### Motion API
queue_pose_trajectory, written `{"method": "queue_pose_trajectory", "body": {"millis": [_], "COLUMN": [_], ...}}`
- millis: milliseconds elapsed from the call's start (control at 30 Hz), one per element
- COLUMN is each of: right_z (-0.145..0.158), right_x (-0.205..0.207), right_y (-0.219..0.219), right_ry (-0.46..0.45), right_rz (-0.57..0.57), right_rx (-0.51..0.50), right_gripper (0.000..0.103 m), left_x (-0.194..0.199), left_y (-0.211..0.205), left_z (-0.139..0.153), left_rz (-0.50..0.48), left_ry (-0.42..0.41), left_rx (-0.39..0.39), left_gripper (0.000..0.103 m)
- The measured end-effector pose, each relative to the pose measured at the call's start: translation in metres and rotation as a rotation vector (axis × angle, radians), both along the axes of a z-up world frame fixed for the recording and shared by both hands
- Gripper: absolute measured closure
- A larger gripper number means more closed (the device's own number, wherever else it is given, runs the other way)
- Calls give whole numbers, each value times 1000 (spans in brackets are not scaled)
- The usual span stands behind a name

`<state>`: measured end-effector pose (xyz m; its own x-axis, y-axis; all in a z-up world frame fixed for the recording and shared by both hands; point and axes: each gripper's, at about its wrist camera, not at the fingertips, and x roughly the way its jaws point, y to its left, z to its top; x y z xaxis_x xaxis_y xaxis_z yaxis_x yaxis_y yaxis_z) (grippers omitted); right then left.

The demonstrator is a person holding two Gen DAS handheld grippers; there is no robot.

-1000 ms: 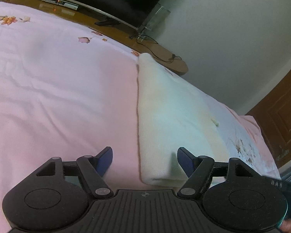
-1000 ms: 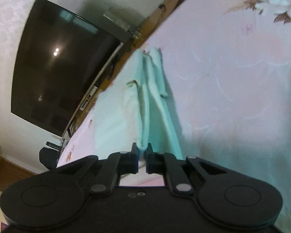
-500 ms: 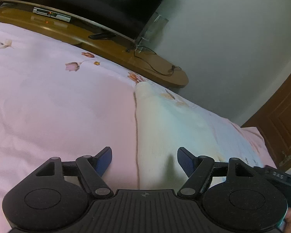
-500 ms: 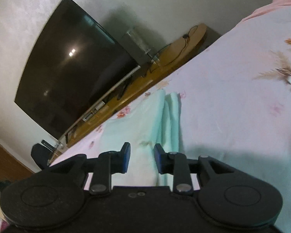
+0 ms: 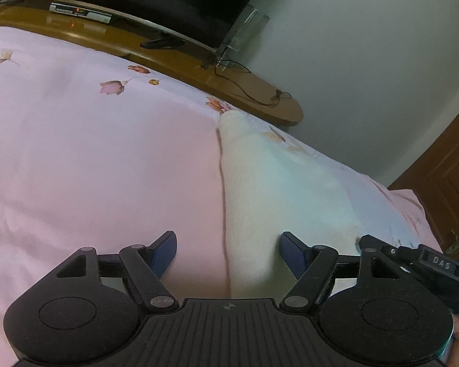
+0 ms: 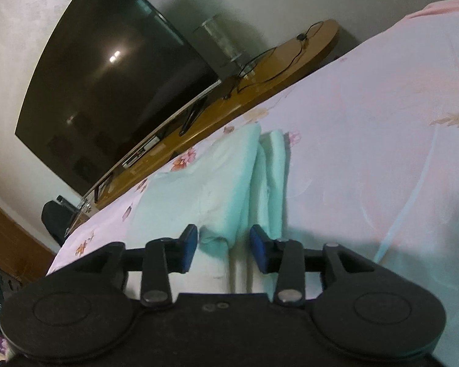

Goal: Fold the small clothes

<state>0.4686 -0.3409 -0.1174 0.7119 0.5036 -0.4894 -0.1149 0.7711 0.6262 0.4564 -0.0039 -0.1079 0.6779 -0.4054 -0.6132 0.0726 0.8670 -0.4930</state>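
Both your grippers stand apart, gripping nothing: the left gripper [image 5: 228, 252] straddles the near edge of the pale knit garment [image 5: 278, 189], the right gripper [image 6: 223, 246] its layered fold. It lies doubled lengthwise on the pink floral bedsheet [image 5: 91, 159]; a crosswise fold probably remains.

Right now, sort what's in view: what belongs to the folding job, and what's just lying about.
Job:
folded pale garment
left gripper, open
right gripper, open

Lying about:
television
wooden TV bench
set-top box
black cable
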Motion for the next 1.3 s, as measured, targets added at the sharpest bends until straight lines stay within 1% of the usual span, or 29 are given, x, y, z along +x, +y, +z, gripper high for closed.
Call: {"method": "queue_pose_trajectory", "body": {"millis": [100, 133, 167, 200, 267, 333, 367, 400, 467, 500, 567, 700, 767, 833, 867, 900, 933, 1033, 1100, 1200, 1267, 1300], "right_z": [5, 6, 6, 4, -1, 0, 1, 4, 13, 17, 28, 37, 29, 10, 1, -1, -1, 3, 5, -4, 1, 5], "right_x": [-3, -3, 1, 5, 13, 19, 20, 19, 14, 10, 3, 4, 4, 14, 15, 14, 13, 5, 0, 5, 10, 9], "right_y": [1, 3, 6, 6, 4, 8, 12, 18, 29, 32, 35, 29, 22, 17, 12, 7, 6, 10, 12, 5, 2, 0], "right_ry": [-12, -20, -5, 17, 38, 39, 29, 17, -31, -55, -99, -112, -87, -17, -3, -2, -1, -39, -51, -18, -13, -36], "right_rz": [35, 39, 29, 14, 6, 17, 29, 47, 68, 72, 69, 72, 62, 44, 34, 27, 22, 12, 11, 9, 17, 12], "right_rx": [30, 19, -19, -38, 12, 17, -4, -41, -116, -134, -152, -147, -150, -155, -121, -84, -72, -114, -135, -85, -40, -31], "right_gripper": [60, 60, 61, 66, 65, 63, 67, 83, 84, 85, 86, 86, 86, 86, 86, 86, 86, 86, 86, 86, 80, 75], "left_x": [1, 1, 1, 1, 1, 3, 5, 8, 14, 18, 22, 25, 26, 27, 27, 27, 27, 27, 29, 32, 33, 36], "left_y": [-1, -1, -1, 0, -1, -3, -4, -5, -9, -10, -14, -24, -29, -31, -31, -30, -30, -25, -22, -21, -21, -20], "left_z": [1, 0, 0, -1, -1, 0, 1, 1, 4, 5, 8, 10, 7, 4, 5, 6, 7, 11, 9, 6, 12, 15], "left_rz": [-10, -13, -15, -15, -14, -13, -10, -7, -2, -2, -7, -34, -47, -56, -58, -62, -61, -47, -46, -51, -49, -47], "left_ry": [0, 2, 4, 5, 5, 3, 4, 2, -3, -4, -11, -16, -5, 11, 10, 8, 5, -7, 0, 16, -4, -18], "left_rx": [17, 19, 19, 18, 20, 27, 28, 25, 27, 25, 20, 26, 42, 45, 45, 48, 51, 52, 52, 67, 83, 88], "left_gripper": [30, 30, 30, 30, 30, 30, 30, 30, 30, 30, 30, 30, 30, 30, 30, 30, 30, 30, 30, 30, 30, 30]}}
